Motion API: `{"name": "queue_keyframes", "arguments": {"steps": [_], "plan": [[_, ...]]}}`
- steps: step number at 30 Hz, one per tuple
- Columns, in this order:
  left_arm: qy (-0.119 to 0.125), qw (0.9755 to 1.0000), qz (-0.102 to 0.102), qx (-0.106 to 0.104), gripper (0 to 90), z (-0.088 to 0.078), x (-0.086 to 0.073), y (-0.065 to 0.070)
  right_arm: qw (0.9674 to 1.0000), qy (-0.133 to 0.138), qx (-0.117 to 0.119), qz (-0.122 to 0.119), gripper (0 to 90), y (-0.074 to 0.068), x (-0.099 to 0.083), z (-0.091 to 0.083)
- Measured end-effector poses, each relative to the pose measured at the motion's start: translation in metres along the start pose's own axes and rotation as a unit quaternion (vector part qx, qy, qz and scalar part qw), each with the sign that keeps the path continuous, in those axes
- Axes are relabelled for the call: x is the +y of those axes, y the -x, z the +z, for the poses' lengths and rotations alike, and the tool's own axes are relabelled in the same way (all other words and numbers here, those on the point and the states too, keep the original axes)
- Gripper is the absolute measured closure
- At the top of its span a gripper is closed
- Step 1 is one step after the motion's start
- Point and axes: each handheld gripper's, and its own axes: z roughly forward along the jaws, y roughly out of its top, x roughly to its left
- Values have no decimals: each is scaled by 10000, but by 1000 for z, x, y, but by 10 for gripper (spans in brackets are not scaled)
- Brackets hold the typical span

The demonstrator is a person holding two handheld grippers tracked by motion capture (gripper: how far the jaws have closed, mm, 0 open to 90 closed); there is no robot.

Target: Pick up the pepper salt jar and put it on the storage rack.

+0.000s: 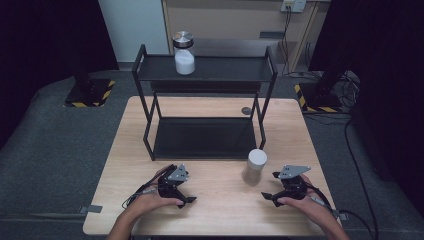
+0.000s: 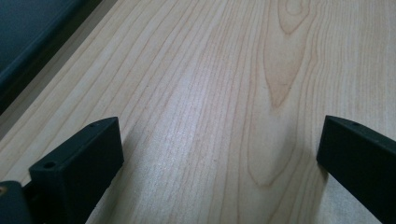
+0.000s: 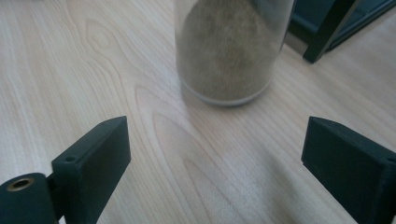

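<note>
Jaws on my right gripper [image 3: 217, 154] stand spread with bare wood between them; the jar [image 3: 229, 46] of brownish granules sits upright just ahead of their tips, untouched, near the foot of the black shelf rack [image 3: 327, 32]. My left gripper [image 2: 219, 149] is likewise spread wide over bare table [image 2: 210, 70], nothing between its jaws. As I judge it, the risk is in the approach: the jar is tall and narrow, so one jaw arriving first would shove or tip it toward the rack. Gripping low or off-centre on smooth glass could let it swivel or slip once lifted.
</note>
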Motion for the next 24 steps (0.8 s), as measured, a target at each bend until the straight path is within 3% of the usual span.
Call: {"name": "queue_keyframes", "arguments": {"steps": [9,24], "plan": [[0,10000,0,0,0,0,0,0,9988,487,61,87,119,6,9,-13],[0,10000,0,-1,0,0,0,0,9968,790,100,67,138,7,27,-3]]}}
